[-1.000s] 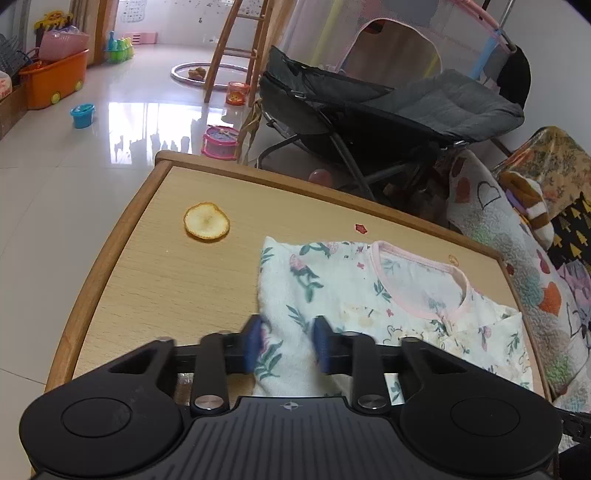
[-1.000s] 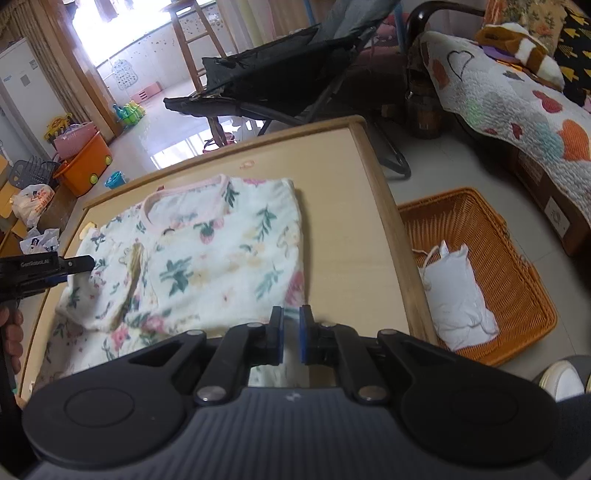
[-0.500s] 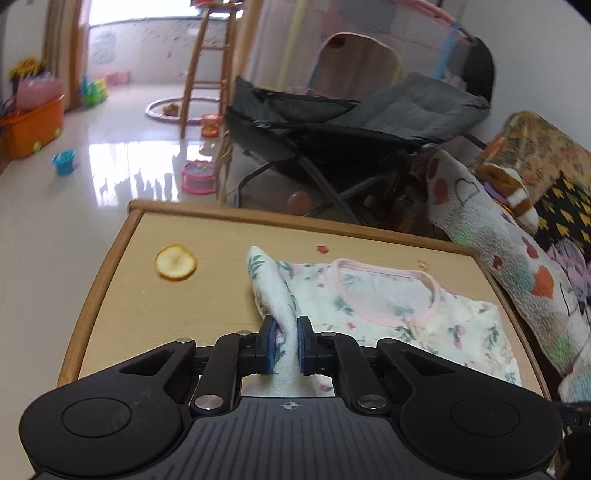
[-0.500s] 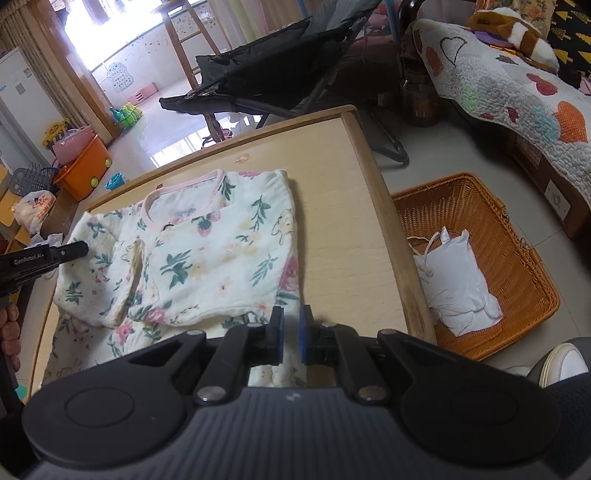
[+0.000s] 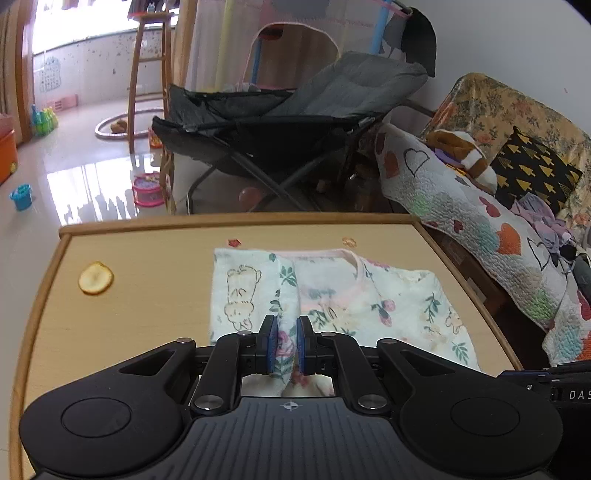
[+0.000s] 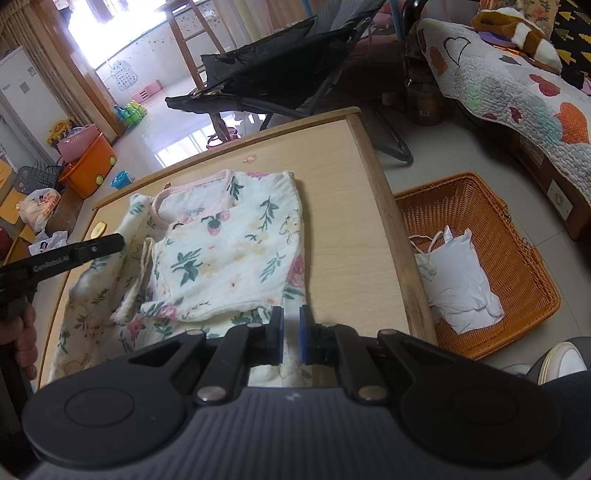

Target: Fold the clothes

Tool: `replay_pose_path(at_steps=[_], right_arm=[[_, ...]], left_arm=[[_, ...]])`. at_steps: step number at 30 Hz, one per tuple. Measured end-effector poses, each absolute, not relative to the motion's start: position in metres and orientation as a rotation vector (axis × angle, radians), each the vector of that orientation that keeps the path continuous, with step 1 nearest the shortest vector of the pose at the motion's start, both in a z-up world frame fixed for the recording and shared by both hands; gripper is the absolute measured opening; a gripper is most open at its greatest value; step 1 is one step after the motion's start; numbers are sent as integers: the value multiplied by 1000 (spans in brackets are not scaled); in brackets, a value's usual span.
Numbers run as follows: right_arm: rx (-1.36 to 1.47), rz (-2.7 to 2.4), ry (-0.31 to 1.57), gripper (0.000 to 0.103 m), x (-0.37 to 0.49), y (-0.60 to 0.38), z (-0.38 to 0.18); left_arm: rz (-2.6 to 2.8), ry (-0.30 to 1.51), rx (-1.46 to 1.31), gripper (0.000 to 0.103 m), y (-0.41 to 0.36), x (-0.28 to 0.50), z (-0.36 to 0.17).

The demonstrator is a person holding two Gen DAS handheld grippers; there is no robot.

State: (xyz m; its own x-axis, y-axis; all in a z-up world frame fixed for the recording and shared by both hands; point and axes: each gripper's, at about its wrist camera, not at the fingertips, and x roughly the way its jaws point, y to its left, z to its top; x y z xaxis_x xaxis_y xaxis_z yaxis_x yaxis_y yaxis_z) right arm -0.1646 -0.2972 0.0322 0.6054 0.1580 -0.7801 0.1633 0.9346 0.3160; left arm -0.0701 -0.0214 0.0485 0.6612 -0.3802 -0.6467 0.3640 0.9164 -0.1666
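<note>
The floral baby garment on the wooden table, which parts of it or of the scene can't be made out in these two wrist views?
- Floral white baby garment: its near hem, both views, hidden under the black claw bodies.
- Right claw: whether its pads pinch cloth, right wrist view, gap too narrow to tell.
- White cloth in the orange wicker basket: what item it is, crumpled.
- Round yellowish object: left wrist view, blurred.

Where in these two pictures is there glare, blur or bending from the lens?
Left wrist view: the window is blown out, its light glares on the shiny floor, and the table edge bows from the fisheye. Right wrist view: the balcony window is overexposed, the dark corners are lens vignette, and the floral garment stays sharp.
</note>
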Motion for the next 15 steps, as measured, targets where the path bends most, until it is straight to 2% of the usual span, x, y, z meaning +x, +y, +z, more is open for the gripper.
replay_pose_path(at_steps=[13,15], right_arm=[[360,12,949,8,-166,-294,30],[356,18,949,8,-165,-293,31]], left_arm=[[-450,801,-15,12,-37,-68,16],[-449,791,-6,15,-38,-69,14]])
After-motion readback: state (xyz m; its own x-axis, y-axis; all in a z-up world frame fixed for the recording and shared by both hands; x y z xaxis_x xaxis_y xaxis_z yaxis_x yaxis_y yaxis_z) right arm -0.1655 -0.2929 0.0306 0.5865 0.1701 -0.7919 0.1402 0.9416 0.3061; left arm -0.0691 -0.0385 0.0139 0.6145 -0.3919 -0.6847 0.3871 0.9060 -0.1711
